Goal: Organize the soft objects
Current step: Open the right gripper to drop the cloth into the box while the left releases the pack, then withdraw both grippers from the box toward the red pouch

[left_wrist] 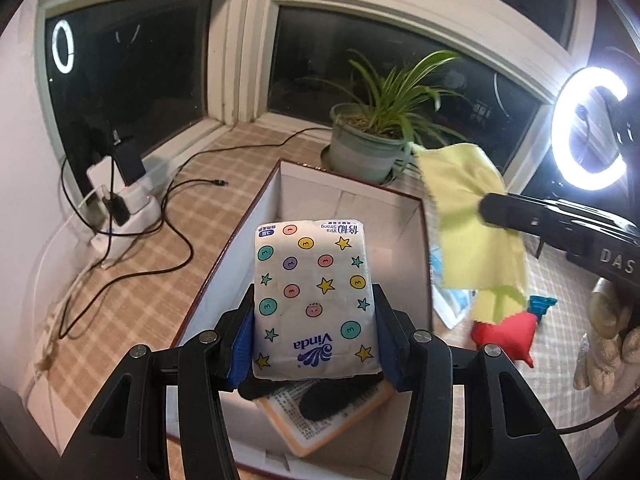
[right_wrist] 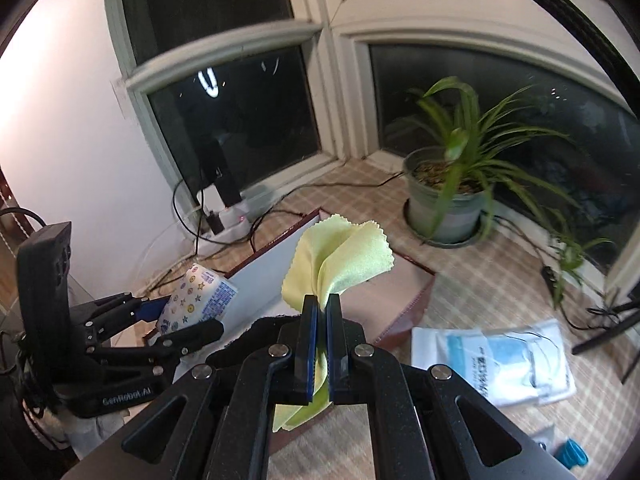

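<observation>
My left gripper [left_wrist: 315, 300] is shut on a white Vinda tissue pack [left_wrist: 314, 300] with coloured dots and stars, held above the open cardboard box [left_wrist: 248, 216]. The pack also shows in the right wrist view [right_wrist: 196, 298]. My right gripper [right_wrist: 322, 308] is shut on a yellow cloth [right_wrist: 344, 260], held over the box's right side; the cloth [left_wrist: 468, 208] hangs right of the box in the left wrist view. Inside the box lie a black item and an orange-edged pad [left_wrist: 320, 428].
A potted plant [left_wrist: 368, 140] stands behind the box. A power strip with chargers and cables [left_wrist: 120, 200] sits at the left. A packet of face masks [right_wrist: 496, 360], a red pouch [left_wrist: 508, 336] and a blue item [right_wrist: 572, 452] lie right of the box. A ring light [left_wrist: 588, 128] glares.
</observation>
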The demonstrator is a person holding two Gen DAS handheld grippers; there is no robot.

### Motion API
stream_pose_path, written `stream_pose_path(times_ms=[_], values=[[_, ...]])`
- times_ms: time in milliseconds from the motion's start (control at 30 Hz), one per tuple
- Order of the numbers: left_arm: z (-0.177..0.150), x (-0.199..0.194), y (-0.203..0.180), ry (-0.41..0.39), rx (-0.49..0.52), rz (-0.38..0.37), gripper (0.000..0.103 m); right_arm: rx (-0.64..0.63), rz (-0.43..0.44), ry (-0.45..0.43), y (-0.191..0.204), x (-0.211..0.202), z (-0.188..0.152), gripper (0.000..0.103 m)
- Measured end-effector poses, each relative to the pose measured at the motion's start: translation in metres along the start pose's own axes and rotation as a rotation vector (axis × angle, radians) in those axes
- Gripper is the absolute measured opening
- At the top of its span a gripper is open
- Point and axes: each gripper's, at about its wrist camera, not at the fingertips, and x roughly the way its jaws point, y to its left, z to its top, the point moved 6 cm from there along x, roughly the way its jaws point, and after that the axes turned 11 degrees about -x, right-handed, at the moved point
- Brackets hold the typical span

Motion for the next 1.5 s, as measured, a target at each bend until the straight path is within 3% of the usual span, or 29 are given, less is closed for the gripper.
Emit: stream_pose_path(times_ms=[467,567,633,667,733,800,1100,1500], values=[[-0.007,0.041,0.005,0.082,-0.014,0.057,0.050,-0.005,0.052,0.125,-0.005,0.085,0.002,0.004],[-0.008,0.042,0.004,0.086,-0.011,0.064,0.051,0.008,0.050,0.134,-0.009,0.091,0.002,0.006],[-0.006,0.044,0.005,0.085,-0.008,0.072,0.051,0.016,0.049,0.138,-0.012,0.093,0.002,0.015],[-0.006,0.044,0.005,0.083,-0.006,0.075,0.052,0.020,0.049,0.137,-0.013,0.093,0.002,0.019],[-0.006,0.045,0.004,0.086,0.000,0.078,0.053,0.023,0.046,0.122,-0.016,0.090,0.003,0.040],[-0.005,0.046,0.003,0.083,0.003,0.088,0.056,0.028,0.043,0.103,-0.018,0.085,0.004,0.046],[0.000,0.039,0.004,0.061,-0.008,0.092,0.059,0.039,0.051,0.070,-0.024,0.062,0.003,0.046],[-0.003,0.005,-0.020,0.022,0.002,0.028,0.059,0.110,-0.005,0.033,-0.050,-0.003,-0.024,0.047]])
